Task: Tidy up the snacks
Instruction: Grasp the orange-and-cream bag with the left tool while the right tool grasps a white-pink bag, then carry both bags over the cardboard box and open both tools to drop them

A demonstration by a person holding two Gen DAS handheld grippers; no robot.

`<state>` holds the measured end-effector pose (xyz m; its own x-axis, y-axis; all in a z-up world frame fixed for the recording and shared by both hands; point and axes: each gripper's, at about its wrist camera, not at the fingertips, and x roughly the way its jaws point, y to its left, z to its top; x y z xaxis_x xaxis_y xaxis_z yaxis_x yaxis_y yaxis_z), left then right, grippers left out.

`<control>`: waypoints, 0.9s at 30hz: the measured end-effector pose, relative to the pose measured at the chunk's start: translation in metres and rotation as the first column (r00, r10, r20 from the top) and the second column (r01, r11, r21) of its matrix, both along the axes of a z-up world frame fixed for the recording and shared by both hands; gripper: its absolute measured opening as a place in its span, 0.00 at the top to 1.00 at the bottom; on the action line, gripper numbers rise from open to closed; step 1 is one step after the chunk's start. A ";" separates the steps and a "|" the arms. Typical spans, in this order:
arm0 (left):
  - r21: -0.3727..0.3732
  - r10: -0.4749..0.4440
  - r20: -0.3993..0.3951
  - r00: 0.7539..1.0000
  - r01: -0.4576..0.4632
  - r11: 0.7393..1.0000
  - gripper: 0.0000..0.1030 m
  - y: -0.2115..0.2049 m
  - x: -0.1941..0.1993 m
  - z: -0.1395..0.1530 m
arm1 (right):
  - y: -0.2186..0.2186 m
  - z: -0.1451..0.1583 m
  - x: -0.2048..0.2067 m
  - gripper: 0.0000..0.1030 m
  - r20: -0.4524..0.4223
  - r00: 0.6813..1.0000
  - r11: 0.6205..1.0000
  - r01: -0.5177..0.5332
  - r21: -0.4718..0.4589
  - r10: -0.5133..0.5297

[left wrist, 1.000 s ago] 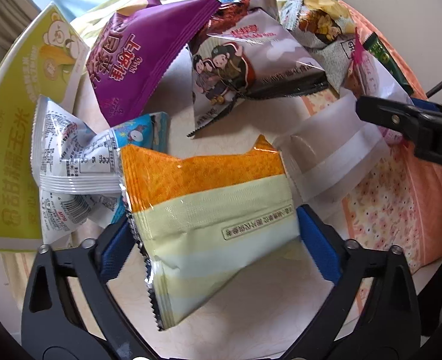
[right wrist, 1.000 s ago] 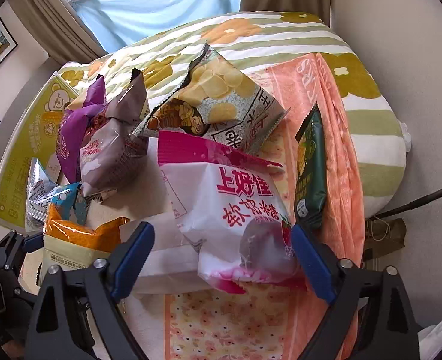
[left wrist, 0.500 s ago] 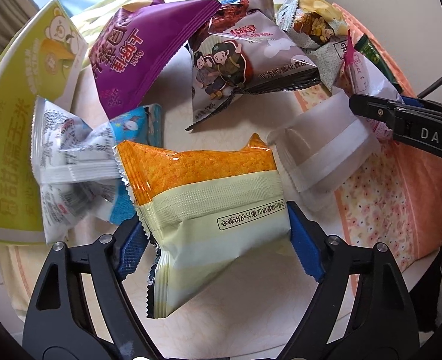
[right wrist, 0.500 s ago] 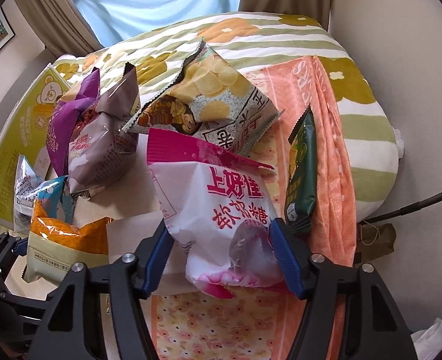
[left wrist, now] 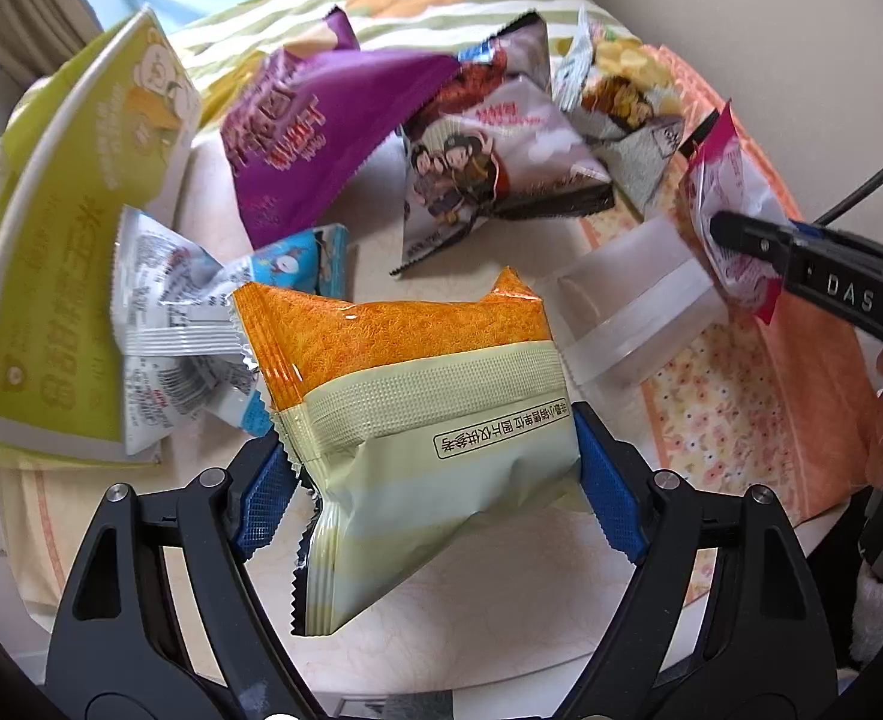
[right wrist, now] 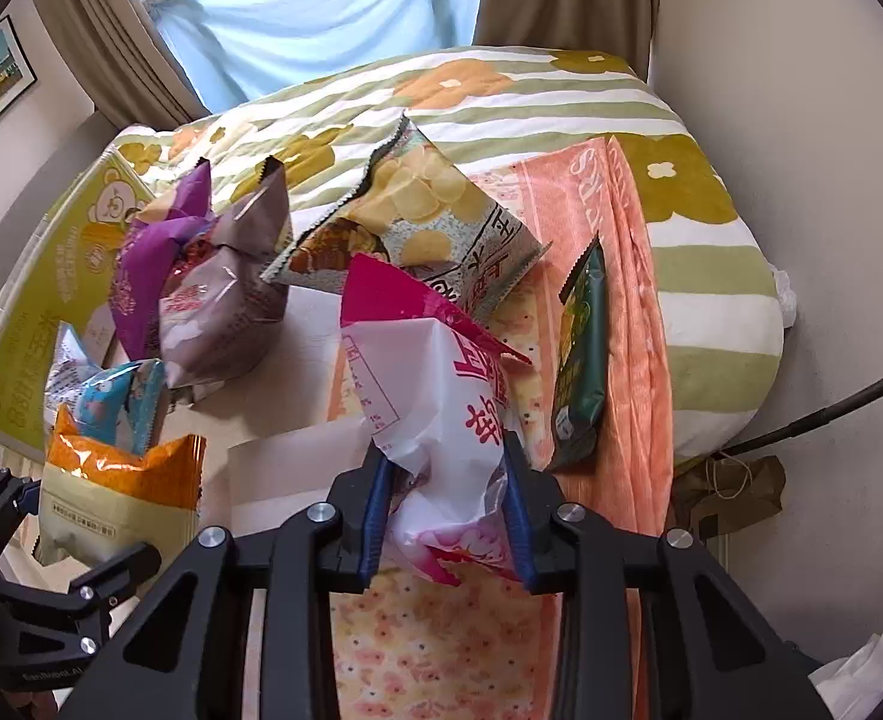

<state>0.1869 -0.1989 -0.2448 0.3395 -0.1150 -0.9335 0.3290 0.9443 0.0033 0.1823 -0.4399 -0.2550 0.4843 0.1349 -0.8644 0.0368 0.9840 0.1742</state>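
Pink packet (right wrist: 441,420) upright, long axis vertical, right gripper (right wrist: 447,516) clamped.

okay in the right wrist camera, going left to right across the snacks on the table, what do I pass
Yellow-green box → purple bag → grey-brown bag → chip bag → dark green packet. The pink-and-white bag clamped in the right gripper overlaps the middle, so I left it out.
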 end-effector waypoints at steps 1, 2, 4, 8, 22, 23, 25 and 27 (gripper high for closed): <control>-0.004 0.002 0.005 1.000 -0.002 1.000 0.21 0.000 0.000 0.004 | 0.000 0.003 -0.002 0.70 0.006 1.000 1.000 0.000 0.001 0.000; -0.013 0.005 0.012 1.000 -0.005 1.000 0.21 0.000 -0.001 0.009 | 0.000 0.006 -0.004 0.70 0.012 1.000 1.000 0.001 0.006 -0.001; -0.031 0.014 0.021 1.000 -0.014 0.999 0.21 0.000 -0.003 0.019 | -0.001 0.015 -0.010 0.70 0.026 1.000 1.000 0.005 0.015 -0.005; -0.073 0.035 0.072 0.997 -0.029 0.997 0.21 0.002 -0.003 0.047 | 0.000 0.042 -0.020 0.70 0.075 0.997 1.000 -0.002 0.016 0.001; -0.208 0.217 0.297 0.930 -0.158 0.965 0.21 0.071 -0.001 0.160 | 0.051 0.143 -0.021 0.70 0.300 0.938 0.981 -0.190 0.033 0.171; -0.214 0.235 0.305 0.923 -0.174 0.961 0.21 0.082 0.000 0.166 | 0.058 0.148 -0.020 0.70 0.311 0.933 0.978 -0.204 0.036 0.183; -0.225 0.268 0.314 0.911 -0.203 0.953 0.21 0.106 0.001 0.175 | 0.076 0.158 -0.014 0.70 0.332 0.919 0.968 -0.244 0.049 0.215; -0.229 0.299 0.318 0.900 -0.233 0.945 0.21 0.131 0.007 0.182 | 0.095 0.165 -0.008 0.70 0.348 0.905 0.958 -0.281 0.061 0.244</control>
<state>0.1935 -0.0680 -0.0633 0.6767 -0.1302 -0.7247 0.0746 0.9913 -0.1084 0.1742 -0.3451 -0.0897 0.6758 0.3795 -0.6320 -0.2991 0.9247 0.2354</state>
